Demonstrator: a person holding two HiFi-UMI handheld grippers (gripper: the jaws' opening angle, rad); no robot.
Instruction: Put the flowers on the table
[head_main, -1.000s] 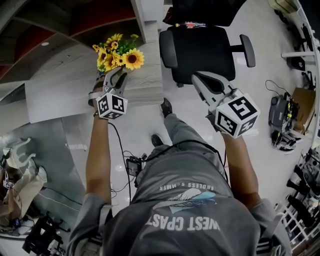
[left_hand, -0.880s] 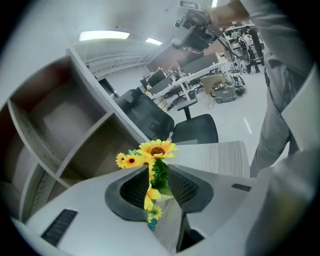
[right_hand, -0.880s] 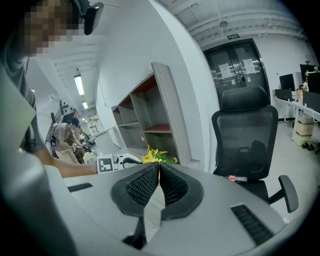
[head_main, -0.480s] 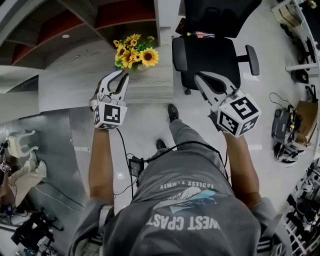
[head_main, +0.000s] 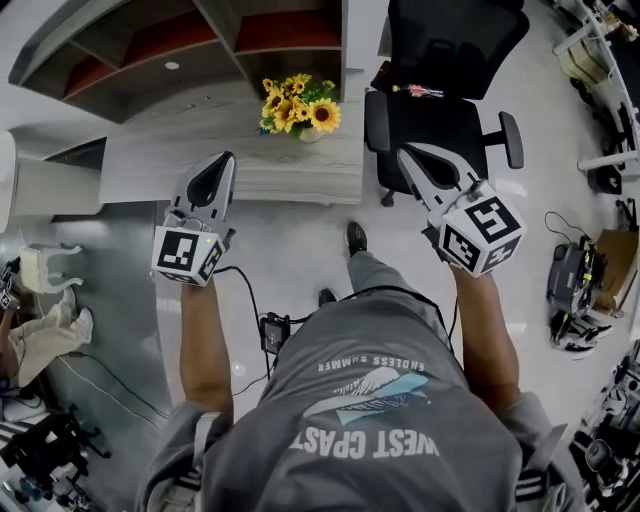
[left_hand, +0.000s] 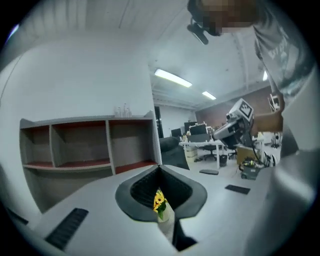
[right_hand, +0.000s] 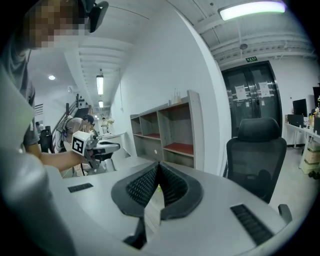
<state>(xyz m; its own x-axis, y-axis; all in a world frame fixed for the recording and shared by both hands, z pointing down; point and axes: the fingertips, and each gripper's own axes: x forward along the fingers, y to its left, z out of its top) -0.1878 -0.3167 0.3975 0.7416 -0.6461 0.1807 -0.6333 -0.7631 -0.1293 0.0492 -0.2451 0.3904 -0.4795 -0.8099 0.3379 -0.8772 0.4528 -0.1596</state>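
A bunch of yellow sunflowers (head_main: 297, 103) in a small white vase stands upright near the right end of the grey wood-grain table (head_main: 170, 170). My left gripper (head_main: 226, 158) hovers over the table's near edge, well short and left of the flowers, shut with nothing in it. In the left gripper view the flowers (left_hand: 159, 201) show small and distant through the slit below the shut jaws of the left gripper (left_hand: 160, 170). My right gripper (head_main: 408, 152) is held above the floor right of the table, shut and empty. In its own view the right gripper (right_hand: 159, 166) has its jaws closed together.
A black office chair (head_main: 450, 110) stands right of the table, close to the right gripper. A shelf unit (head_main: 200, 40) with red-lined compartments backs the table. Cables and gear lie on the floor at the left (head_main: 50, 330) and right (head_main: 575, 280).
The left gripper, open at the flowers a second ago, has drawn back toward the person and shut. The flowers stay standing on the table. The right gripper has hardly moved.
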